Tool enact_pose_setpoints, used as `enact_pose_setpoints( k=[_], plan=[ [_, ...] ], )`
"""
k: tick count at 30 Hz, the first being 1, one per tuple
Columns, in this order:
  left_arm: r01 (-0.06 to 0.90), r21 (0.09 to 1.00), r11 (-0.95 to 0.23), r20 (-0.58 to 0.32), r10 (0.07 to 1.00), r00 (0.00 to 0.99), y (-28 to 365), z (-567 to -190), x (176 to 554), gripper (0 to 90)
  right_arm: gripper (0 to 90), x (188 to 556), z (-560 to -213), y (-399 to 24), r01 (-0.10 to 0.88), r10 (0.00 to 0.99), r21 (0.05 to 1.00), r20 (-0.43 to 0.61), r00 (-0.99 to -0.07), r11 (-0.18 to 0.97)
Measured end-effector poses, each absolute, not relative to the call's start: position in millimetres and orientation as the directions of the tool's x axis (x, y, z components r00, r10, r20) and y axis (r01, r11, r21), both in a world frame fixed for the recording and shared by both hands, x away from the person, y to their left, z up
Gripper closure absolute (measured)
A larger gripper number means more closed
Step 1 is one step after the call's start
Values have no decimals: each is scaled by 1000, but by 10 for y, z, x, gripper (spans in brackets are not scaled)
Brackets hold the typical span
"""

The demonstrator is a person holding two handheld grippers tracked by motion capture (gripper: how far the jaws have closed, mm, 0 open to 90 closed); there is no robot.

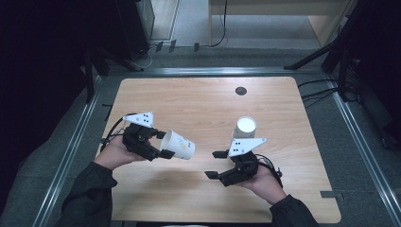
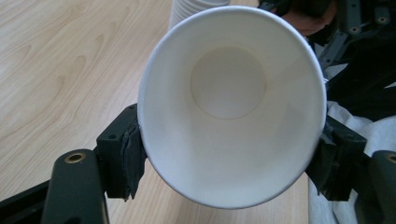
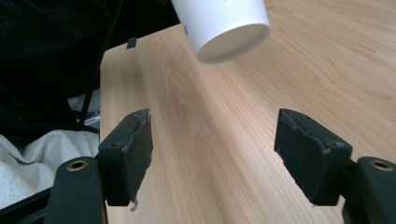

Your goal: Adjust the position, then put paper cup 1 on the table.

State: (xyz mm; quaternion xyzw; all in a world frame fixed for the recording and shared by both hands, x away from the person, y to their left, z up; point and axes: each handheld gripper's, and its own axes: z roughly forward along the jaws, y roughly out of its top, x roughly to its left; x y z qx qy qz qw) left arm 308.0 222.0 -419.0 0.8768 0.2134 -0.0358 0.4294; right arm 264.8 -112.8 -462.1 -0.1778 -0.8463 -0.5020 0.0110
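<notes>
A white paper cup [image 1: 182, 145] hangs on its side above the left part of the wooden table [image 1: 198, 104], its base pointing right. My left gripper [image 1: 164, 144] is shut on it near the rim. In the left gripper view the cup [image 2: 232, 93] faces me mouth first, with my left gripper [image 2: 232, 161] pressing a pad [image 2: 133, 158] on each side. An upright stack of white cups [image 1: 246, 127] stands right of centre. My right gripper [image 1: 214, 164] is held in front of that stack, open and empty. In the right gripper view my right gripper [image 3: 217, 149] stands wide over bare wood, the held cup's base [image 3: 224, 23] above it.
A small dark round cap [image 1: 241, 91] sits in the tabletop near the far edge. Metal floor rails [image 1: 364, 142] run along both sides of the table. Dark stands and cables [image 1: 326, 52] crowd the back corners. The stack of cups [image 2: 187, 9] and the right gripper [image 2: 355, 28] lie just beyond the held cup.
</notes>
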Motion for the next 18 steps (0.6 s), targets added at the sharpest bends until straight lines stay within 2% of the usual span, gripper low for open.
enact_pose_setpoints(
  k=[18],
  plan=[
    [469,659,-589,-218,447,868,2392,-4221,3332,250,301,2598,-4700,-1112,349,304,805,221,-927,479]
  ],
)
